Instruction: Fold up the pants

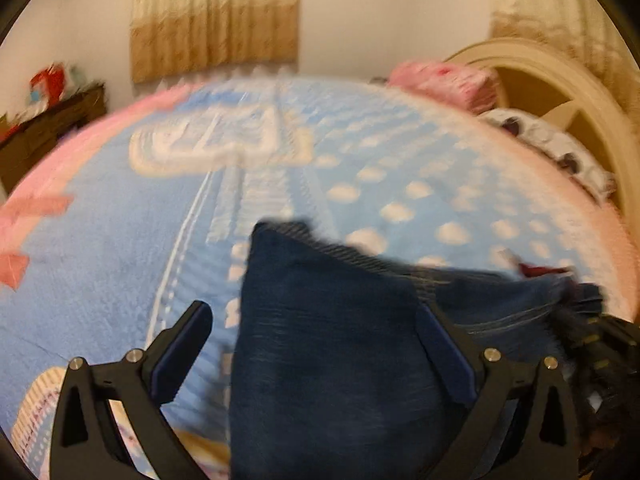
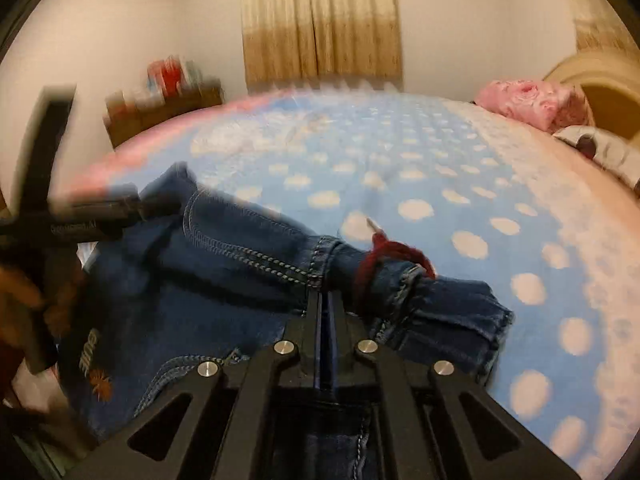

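Right gripper: fingers pressed together, pinching a fold of the jeans near a bunched part bound with a dark red cord. Left gripper: fingers spread wide, with dark denim of the jeans lying between them and over the right-hand finger; nothing is clamped. In the right wrist view the left gripper shows blurred at the far left edge of the jeans; its fingers cannot be read there. Jeans lie crumpled on the blanket at its near edge, stitched seams up, an orange print on the near left part. The blanket is light blue with white dots and a pink border. Beyond the jeans, at the far right of the blanket, a pink pillow against a cream headboard. Far left of the blanket, a dark wooden shelf with red items, blurred. Behind the blanket, a tan curtain on a white wall.
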### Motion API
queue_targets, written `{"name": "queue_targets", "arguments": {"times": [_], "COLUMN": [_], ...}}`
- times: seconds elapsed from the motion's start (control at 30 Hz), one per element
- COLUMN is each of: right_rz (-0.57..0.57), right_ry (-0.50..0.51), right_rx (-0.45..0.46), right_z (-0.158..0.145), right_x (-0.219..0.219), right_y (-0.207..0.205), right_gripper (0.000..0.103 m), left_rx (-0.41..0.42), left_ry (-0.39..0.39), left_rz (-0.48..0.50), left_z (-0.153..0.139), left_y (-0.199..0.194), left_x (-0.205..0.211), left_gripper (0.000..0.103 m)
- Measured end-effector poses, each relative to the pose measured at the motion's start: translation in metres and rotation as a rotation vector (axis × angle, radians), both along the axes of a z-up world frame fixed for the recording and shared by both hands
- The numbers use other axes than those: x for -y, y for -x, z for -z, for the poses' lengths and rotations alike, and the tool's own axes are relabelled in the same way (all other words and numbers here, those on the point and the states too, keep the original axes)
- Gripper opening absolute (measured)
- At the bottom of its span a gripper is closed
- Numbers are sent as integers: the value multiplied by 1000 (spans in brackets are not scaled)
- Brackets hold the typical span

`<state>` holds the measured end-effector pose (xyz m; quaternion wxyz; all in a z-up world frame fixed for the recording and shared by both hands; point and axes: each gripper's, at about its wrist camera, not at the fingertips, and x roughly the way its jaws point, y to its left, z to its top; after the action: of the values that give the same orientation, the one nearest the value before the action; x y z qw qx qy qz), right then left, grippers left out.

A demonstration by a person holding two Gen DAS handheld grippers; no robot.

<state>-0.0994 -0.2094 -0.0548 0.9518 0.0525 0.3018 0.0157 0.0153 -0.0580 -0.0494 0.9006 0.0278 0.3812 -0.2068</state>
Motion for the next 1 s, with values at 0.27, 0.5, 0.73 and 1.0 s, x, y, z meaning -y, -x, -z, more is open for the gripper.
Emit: {"name": "queue_targets", "arguments": {"times": [0.27, 0.5, 0.73, 1.0], "right_rz": [-14, 72, 67, 10], "right_ry": [-409, -538, -523, -352], "right_rx": [43, 101, 178, -17], "right_z": [13, 16, 5, 25], "right_x": [39, 58, 48, -2], "right_y": [12, 67, 102, 78], "right_gripper": [0, 3, 3, 3], "left_rx": [-54, -47, 25, 99], "left_ry": [50, 67, 87, -93], "left_rz": [-10, -66, -135, -44], "left_z": [7, 8, -16, 23], "left_y": [-5, 16, 41, 57], "left_x": [-9, -78, -103, -70], "left_gripper": [103, 103, 103, 103]}}
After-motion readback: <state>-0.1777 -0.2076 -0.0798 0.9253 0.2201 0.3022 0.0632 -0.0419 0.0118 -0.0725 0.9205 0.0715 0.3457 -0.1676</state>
